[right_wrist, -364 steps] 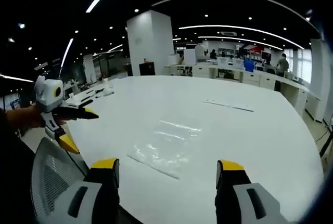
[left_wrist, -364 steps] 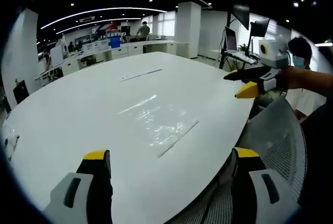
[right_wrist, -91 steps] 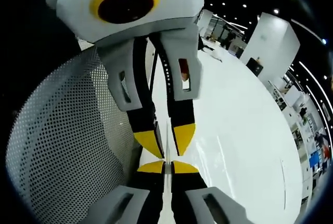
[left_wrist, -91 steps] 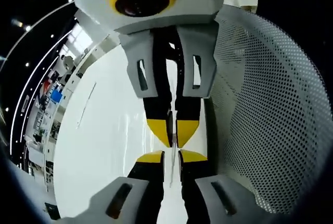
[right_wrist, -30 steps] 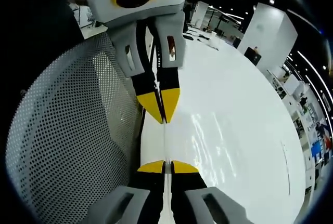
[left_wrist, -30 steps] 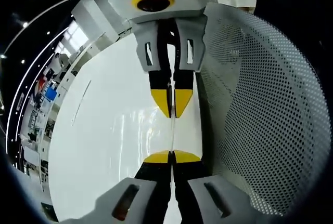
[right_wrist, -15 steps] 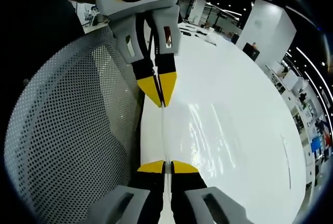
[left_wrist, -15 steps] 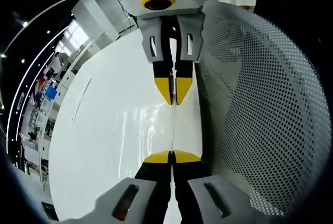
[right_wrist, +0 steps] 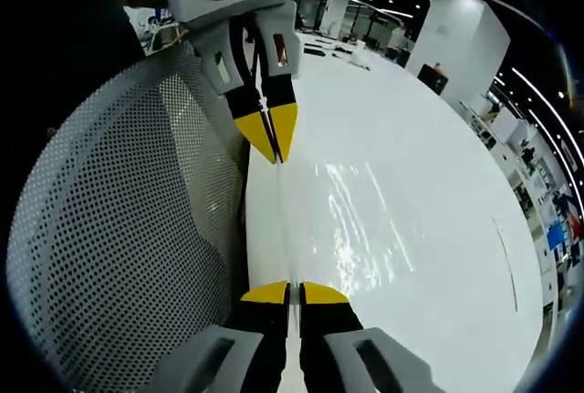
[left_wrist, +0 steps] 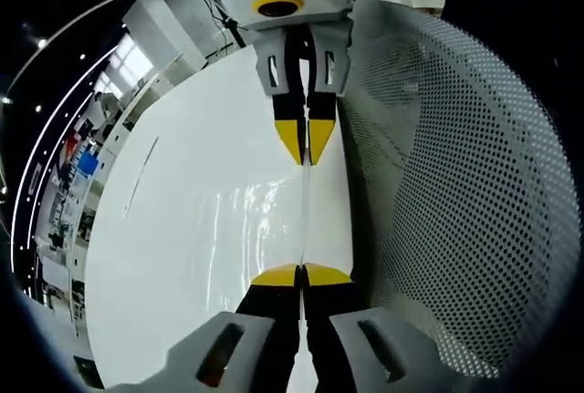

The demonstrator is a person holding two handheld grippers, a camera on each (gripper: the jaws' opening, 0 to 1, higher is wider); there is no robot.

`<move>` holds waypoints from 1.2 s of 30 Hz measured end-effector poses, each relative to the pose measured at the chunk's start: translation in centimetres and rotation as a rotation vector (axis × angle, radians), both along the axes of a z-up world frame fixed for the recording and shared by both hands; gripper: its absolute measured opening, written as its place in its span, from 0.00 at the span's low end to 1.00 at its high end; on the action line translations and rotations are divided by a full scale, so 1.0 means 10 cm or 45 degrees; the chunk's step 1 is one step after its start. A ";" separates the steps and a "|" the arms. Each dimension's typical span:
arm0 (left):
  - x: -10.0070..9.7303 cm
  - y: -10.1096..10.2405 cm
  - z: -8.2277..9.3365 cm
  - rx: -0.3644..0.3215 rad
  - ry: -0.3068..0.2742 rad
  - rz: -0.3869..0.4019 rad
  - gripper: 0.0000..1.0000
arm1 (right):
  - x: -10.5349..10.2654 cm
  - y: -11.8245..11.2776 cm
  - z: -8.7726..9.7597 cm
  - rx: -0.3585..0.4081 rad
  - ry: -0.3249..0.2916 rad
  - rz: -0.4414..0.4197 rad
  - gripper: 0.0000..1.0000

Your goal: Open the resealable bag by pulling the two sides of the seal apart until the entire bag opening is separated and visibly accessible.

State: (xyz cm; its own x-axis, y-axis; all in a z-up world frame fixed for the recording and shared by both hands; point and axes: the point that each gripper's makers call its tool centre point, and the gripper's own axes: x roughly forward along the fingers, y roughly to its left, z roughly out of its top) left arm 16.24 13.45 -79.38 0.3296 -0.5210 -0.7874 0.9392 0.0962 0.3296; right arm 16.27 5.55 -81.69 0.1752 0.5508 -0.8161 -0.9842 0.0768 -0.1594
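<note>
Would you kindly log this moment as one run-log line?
left gripper: shut on resealable bag | right gripper: shut on resealable bag | bag: stretched between them above white table

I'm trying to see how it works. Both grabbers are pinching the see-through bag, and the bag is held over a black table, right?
Nearly. Both grippers, left and right, are shut on the clear bag, but the table under it is white, not black, as the right gripper view shows.

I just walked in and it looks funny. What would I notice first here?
Two yellow-tipped grippers face each other, the left gripper and the right gripper, each shut on an edge of a clear resealable bag stretched between them. Under it lies a big white table, with a white mesh chair back beside it.
</note>
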 end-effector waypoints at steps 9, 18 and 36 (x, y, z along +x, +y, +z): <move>0.01 0.03 0.00 0.001 0.003 0.008 0.00 | 0.01 -0.03 0.01 -0.001 -0.001 -0.010 0.00; 0.00 0.01 0.00 -0.016 0.027 0.031 0.00 | 0.03 -0.04 -0.01 -0.007 -0.026 -0.023 0.00; 0.06 0.00 0.02 0.017 -0.019 0.015 0.00 | 0.04 0.08 0.14 0.123 0.007 -0.169 0.02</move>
